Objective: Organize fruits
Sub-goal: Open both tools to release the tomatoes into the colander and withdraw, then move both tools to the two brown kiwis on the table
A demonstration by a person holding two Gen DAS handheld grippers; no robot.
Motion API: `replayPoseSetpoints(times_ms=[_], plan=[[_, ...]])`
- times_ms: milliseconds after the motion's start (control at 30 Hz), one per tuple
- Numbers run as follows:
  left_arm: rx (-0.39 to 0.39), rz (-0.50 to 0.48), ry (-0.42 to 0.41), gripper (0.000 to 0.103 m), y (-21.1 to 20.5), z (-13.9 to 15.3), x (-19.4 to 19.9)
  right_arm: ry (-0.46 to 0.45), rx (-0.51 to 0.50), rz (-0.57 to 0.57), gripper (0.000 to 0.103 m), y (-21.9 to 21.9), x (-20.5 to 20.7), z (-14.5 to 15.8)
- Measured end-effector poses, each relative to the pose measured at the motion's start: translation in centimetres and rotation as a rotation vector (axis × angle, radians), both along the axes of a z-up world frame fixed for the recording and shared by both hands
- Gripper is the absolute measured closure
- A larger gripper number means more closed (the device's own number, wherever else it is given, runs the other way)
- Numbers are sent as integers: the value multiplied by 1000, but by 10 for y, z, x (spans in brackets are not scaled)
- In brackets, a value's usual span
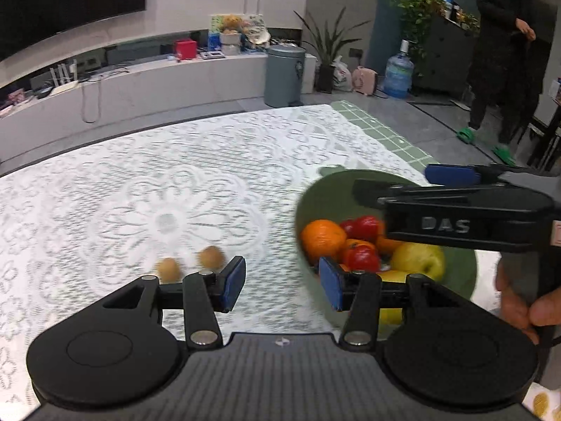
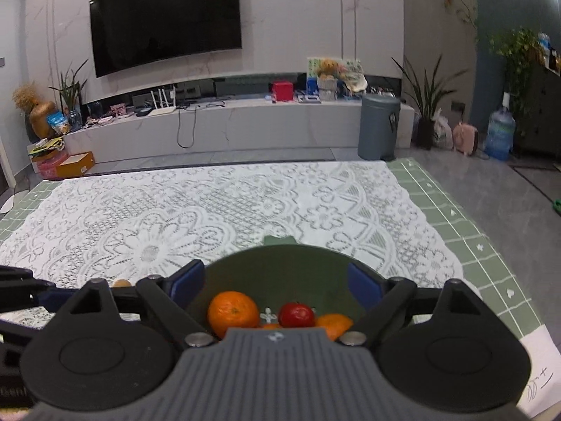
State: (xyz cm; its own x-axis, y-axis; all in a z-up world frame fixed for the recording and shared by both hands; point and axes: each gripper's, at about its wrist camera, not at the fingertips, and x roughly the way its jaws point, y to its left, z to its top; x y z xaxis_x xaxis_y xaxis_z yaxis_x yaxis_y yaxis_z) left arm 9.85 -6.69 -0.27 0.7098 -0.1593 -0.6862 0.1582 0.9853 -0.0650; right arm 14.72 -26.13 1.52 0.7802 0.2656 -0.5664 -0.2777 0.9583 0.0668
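Note:
A green bowl (image 1: pixel 315 189) sits on the lace-covered table and holds an orange (image 1: pixel 322 238), red fruits (image 1: pixel 364 228) and a yellow apple (image 1: pixel 419 259). Two small brown kiwis (image 1: pixel 168 268) lie on the lace to its left, just beyond my left gripper's left finger. My left gripper (image 1: pixel 282 287) is open and empty, its right finger at the bowl's near-left rim. My right gripper (image 2: pixel 277 282) is open and empty above the bowl (image 2: pixel 280 263), with the orange (image 2: pixel 233 310) and a red fruit (image 2: pixel 296 315) below it. It also shows in the left wrist view (image 1: pixel 452 210).
The white lace cloth (image 2: pixel 210 210) lies over a green checked tablecloth (image 2: pixel 455 231). A paper note (image 2: pixel 540 379) lies at the near right edge. A TV cabinet, a grey bin (image 2: pixel 378 129) and plants stand beyond the table. A person (image 1: pixel 505 52) stands at far right.

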Motion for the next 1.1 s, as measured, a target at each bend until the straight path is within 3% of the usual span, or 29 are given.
replayPoseSetpoints(times_ms=[333,633,867,1100], plan=[[11,98,-45,46,59,9,-9,-17,105,-1,18,32,-16,11],[-3,128,-39,46,106,-5,-7,-69,0,135,19,94,-30,1],[-49,102,-31,49,130,-20,3,-65,-143,229,47,138,-31,-22],[-133,98,8,59,140,-41,17,-18,-192,236,63,155,-19,-42]])
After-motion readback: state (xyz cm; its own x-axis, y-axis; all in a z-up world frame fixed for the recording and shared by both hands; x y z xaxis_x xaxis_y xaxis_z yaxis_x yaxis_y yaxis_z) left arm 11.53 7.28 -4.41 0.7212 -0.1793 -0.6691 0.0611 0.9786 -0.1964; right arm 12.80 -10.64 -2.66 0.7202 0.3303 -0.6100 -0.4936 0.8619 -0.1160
